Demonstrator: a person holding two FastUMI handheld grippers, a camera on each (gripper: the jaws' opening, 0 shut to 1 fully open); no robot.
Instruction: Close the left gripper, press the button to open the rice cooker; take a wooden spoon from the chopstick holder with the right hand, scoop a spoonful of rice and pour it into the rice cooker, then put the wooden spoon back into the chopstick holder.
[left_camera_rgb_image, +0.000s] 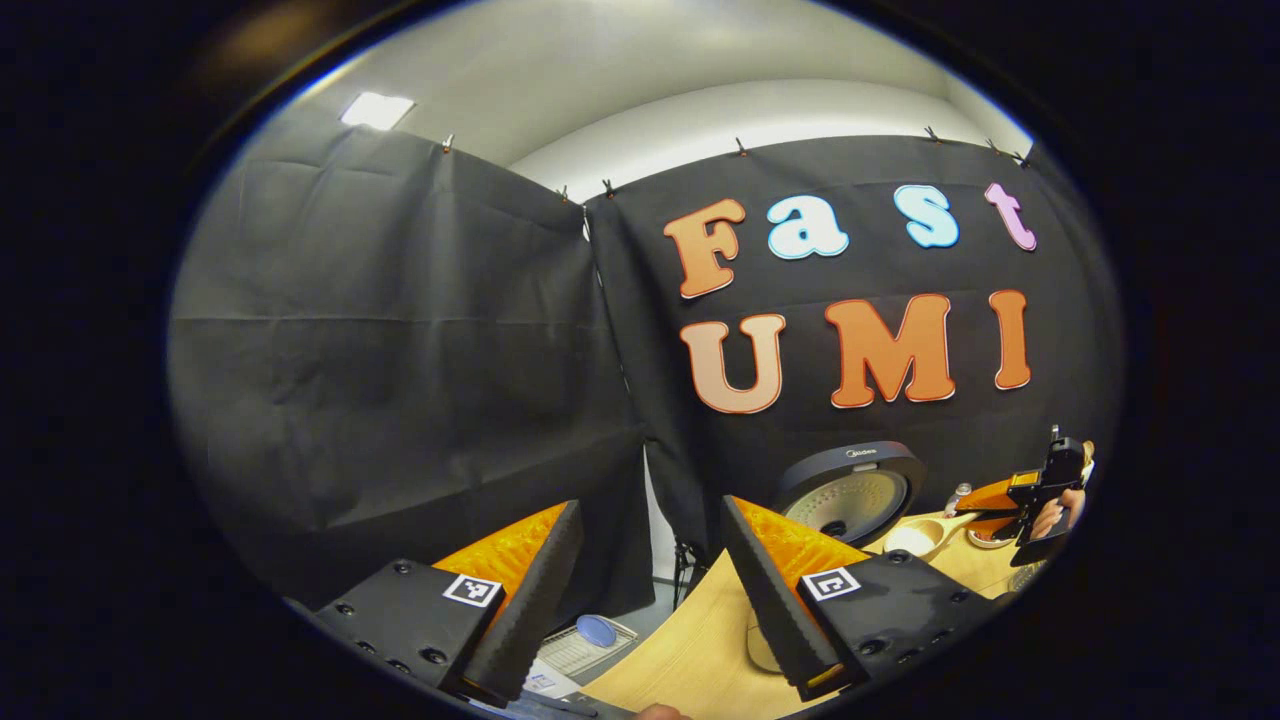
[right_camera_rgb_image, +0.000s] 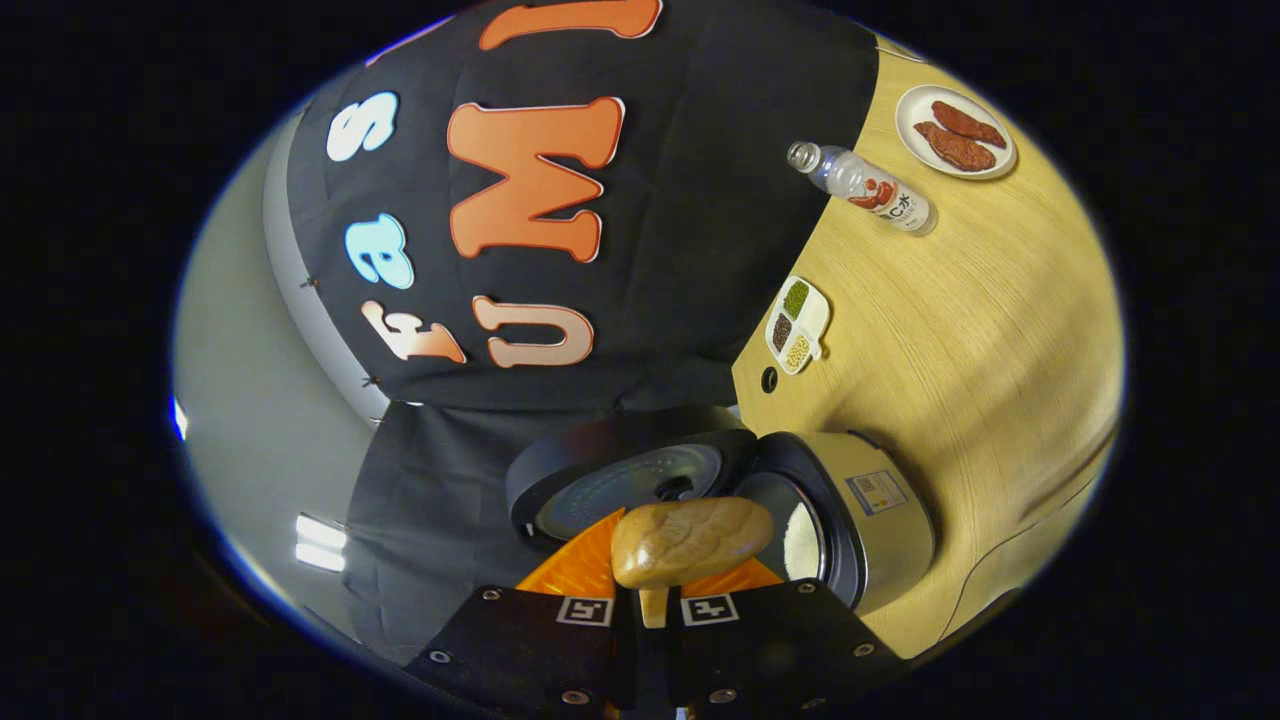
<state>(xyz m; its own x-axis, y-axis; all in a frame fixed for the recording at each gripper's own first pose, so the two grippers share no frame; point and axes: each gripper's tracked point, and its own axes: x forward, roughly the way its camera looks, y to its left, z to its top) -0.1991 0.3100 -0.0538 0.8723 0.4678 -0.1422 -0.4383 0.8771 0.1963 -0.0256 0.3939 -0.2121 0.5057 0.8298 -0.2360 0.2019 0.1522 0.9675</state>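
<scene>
Since the cooker (right_camera_rgb_image: 840, 530) lid stands open, pressing is done; right gripper (right_camera_rgb_image: 660, 600) clamps the spoon (right_camera_rgb_image: 690, 540), tipped at cooker's 9 o'clock. Left gripper (left_camera_rgb_image: 650, 590) fingers apart. Return to holder remains.

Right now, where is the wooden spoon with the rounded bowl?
In the right gripper view, the wooden spoon is held in the right gripper, its bowl at the open rice cooker's mouth.

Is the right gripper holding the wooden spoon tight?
Touching. In the right gripper view, the right gripper has both fingers pressed against the wooden spoon handle, no gap.
</scene>
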